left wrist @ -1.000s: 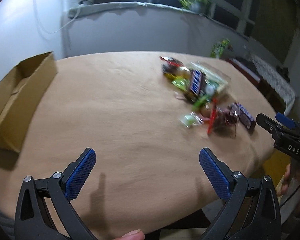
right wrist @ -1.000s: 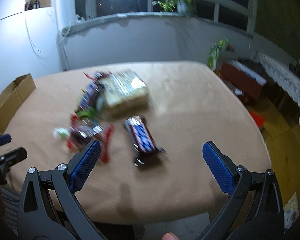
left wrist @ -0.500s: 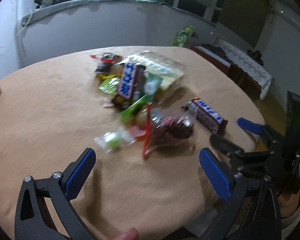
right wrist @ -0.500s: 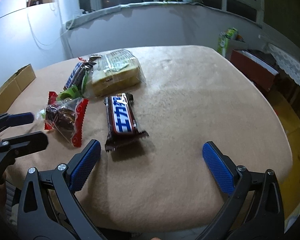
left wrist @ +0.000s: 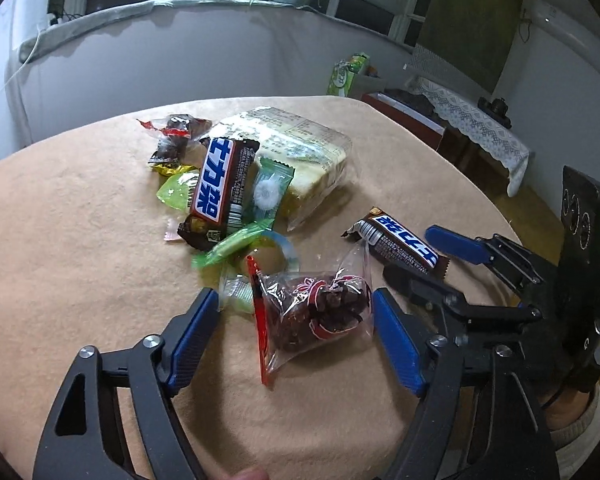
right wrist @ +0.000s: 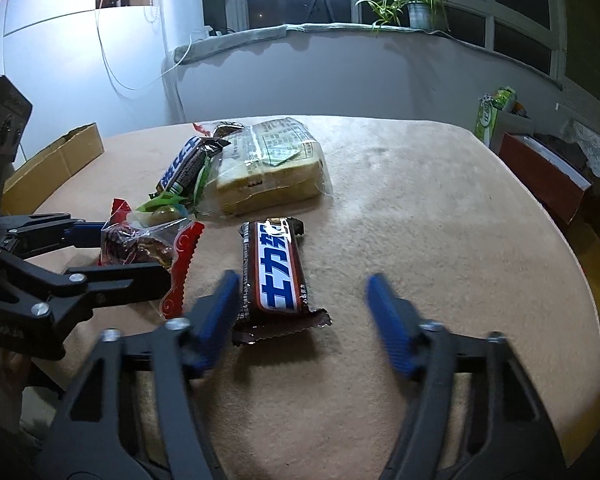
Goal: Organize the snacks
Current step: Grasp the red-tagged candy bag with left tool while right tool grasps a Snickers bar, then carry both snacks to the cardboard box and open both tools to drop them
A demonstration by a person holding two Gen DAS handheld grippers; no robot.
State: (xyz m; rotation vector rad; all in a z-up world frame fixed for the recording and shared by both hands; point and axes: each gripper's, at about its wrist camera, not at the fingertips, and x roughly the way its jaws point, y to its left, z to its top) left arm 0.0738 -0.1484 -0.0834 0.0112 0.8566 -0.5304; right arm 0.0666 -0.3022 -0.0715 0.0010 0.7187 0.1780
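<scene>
Nearest, left gripper [left wrist: 296,330] narrowing around clear bag of dark red fruit [left wrist: 320,316], pads not yet pressing. Beside it, right gripper [right wrist: 300,320] closing, half-open, over chocolate bar [right wrist: 278,270], ungripped. Beyond, bagged bread [right wrist: 268,168]; farthest, cardboard box [right wrist: 56,160], contents unseen.

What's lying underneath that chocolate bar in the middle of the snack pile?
The chocolate bar rests on smaller sweets: a yellow-green candy wrapper pokes out on its left, a green-and-white candy packet on its right, against the bread pack. Anything directly beneath it stays hidden.

Brown-and-blue candy bar [right wrist: 278,272], red-edged clear bag [left wrist: 316,316], tan tablecloth [left wrist: 80,240]
</scene>
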